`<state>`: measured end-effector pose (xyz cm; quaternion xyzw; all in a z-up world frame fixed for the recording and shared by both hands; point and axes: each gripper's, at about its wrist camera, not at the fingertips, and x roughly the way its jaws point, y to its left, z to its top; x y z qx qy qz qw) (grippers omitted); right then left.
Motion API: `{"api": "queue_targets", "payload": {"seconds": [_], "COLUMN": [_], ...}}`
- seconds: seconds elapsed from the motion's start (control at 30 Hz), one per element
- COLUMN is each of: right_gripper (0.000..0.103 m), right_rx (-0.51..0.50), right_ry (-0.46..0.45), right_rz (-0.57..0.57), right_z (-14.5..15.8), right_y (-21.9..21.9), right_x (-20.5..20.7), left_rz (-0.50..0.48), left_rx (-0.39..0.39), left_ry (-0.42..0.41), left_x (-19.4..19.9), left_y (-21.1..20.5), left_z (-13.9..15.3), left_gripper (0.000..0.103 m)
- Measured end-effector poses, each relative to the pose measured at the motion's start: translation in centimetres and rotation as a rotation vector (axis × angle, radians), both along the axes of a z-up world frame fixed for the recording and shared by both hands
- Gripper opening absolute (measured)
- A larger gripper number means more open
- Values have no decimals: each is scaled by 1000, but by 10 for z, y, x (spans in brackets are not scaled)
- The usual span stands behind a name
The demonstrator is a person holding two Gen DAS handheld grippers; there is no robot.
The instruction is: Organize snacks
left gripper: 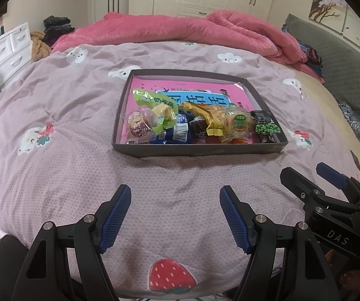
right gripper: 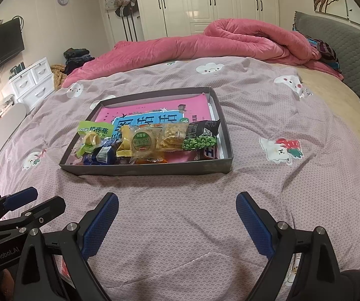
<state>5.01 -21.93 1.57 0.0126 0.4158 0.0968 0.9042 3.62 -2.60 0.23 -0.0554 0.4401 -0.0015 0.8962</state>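
A shallow dark grey box (left gripper: 197, 151) (right gripper: 145, 169) sits on the bed, lined with a pink sheet. Several wrapped snacks lie in a heap along its near side: a green pack (left gripper: 155, 105) (right gripper: 92, 131), a round pastry (left gripper: 240, 124) (right gripper: 143, 140), a green pea bag (left gripper: 266, 126) (right gripper: 201, 138) and blue packs (left gripper: 177, 131) (right gripper: 99, 155). My left gripper (left gripper: 175, 215) is open and empty, short of the box. My right gripper (right gripper: 177, 223) is open and empty too; it also shows in the left wrist view (left gripper: 312, 178).
The bed has a lilac patterned cover (left gripper: 54, 165) (right gripper: 267, 195). A rolled pink quilt (left gripper: 180, 30) (right gripper: 230, 42) lies at the far side. White drawers (left gripper: 7, 50) (right gripper: 32, 80) stand at the left. A grey headboard (right gripper: 343, 50) is at the right.
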Motion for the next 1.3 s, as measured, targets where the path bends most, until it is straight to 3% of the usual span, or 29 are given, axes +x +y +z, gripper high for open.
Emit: {"api": "queue_targets", "payload": {"seconds": [0.83, 1.3], "right_gripper": [99, 101], "right_rx": [31, 49], "right_ry": [15, 58], "right_rz": [-6, -86], "right_z": [-4, -17], "right_y": [-4, -23], "right_x": [2, 23], "left_rz": [10, 31], "left_rx": [13, 11], "left_ry": [4, -38], "left_x": [1, 11], "left_y": [2, 20], "left_z": [-1, 0], "left_gripper": [75, 75]}}
